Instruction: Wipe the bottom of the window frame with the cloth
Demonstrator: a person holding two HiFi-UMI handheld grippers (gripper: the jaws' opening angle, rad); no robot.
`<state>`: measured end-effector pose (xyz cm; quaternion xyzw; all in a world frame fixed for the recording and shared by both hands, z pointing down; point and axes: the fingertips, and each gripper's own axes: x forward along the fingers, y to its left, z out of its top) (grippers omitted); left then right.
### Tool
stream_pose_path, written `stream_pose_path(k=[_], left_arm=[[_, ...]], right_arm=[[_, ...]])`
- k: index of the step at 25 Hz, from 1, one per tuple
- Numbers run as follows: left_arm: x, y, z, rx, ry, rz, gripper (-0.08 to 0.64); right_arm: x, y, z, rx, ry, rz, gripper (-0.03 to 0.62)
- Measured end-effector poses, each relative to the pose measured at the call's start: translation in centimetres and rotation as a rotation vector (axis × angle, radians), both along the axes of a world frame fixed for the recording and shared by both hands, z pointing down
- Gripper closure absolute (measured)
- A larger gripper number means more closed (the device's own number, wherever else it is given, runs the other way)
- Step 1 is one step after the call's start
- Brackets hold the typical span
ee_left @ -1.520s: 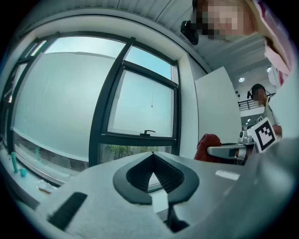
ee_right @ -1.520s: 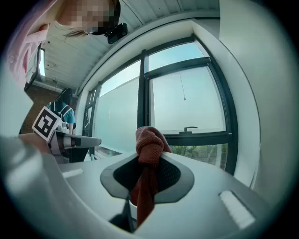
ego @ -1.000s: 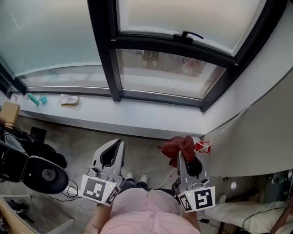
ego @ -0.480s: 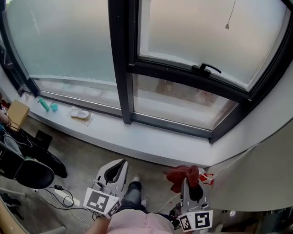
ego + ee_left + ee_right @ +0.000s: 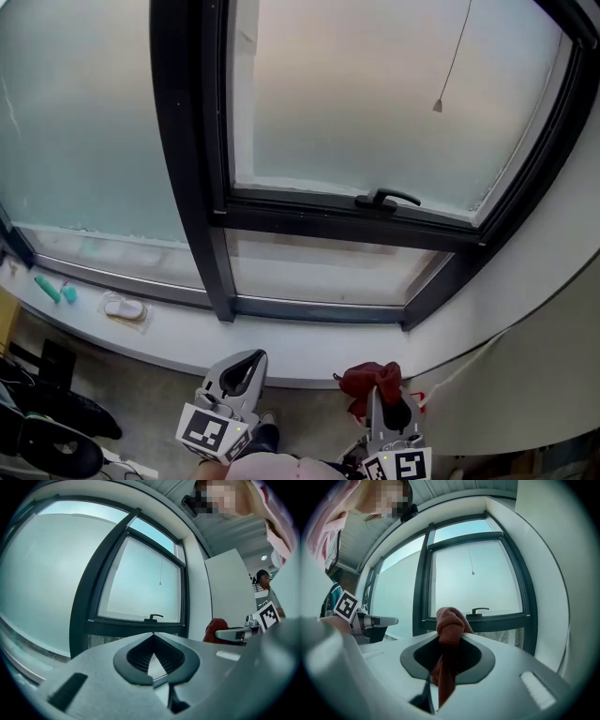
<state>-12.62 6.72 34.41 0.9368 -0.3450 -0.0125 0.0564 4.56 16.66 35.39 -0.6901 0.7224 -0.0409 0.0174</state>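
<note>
Two tools hang below the window frame: left tool clenched empty, right tool clamped on the red cloth.

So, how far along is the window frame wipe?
Done: the right gripper is shut on the red cloth. In hand: it points at the window, held back short of the sill; the left gripper is shut and empty. Left: all the wiping, since the cloth is not touching the bottom frame rail.
</note>
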Motion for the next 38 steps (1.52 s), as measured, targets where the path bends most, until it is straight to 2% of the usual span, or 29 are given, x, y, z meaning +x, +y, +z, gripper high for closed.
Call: stream_pose_path(k=[5,9,18,23,26,29,34,38], left_arm=[[-0.7,-4.6,0.4,-0.01,0.007,0.022,0.566],[-2.3,-7.1,0.6,-0.017,0.011,-0.015,0.566],[-7.3,-10.4,2.0,-0.059,0.002,-0.182,0.566],[-8.2,-12.1,2.1,-0.072,0.014,-0.26,0.566],[-7.1,-13.3,1.5,-0.064,0.021,-0.273,0.566],[-4.9,-14.5,0.6,-0.022,0.0,-0.267,0.566],[1.0,-16.2,-1.6,0.171,-0.051,-0.24,0.566],[4.7,-17.0,-2.6,0.23,-0.046,-0.21,0.566]], right_arm=[[-0.7,-4.1,-0.2,-0.003,0.012,0.036,0.514],[-1.4,-7.2,-0.4,-0.004,0.025,0.034,0.514],[-4.0,-13.1,-0.1,-0.022,0.037,-0.086,0.514],[-4.4,-16.0,0.6,-0.061,0.063,-0.174,0.514],[-3.8,-17.9,-0.1,-0.046,0.07,-0.201,0.514],[-2.5,-19.3,-0.9,-0.016,0.078,-0.212,0.514],[0.2,-21.3,-0.8,0.015,0.091,-0.215,0.514],[1.9,-23.1,-1.0,0.03,0.109,-0.217,0.514]])
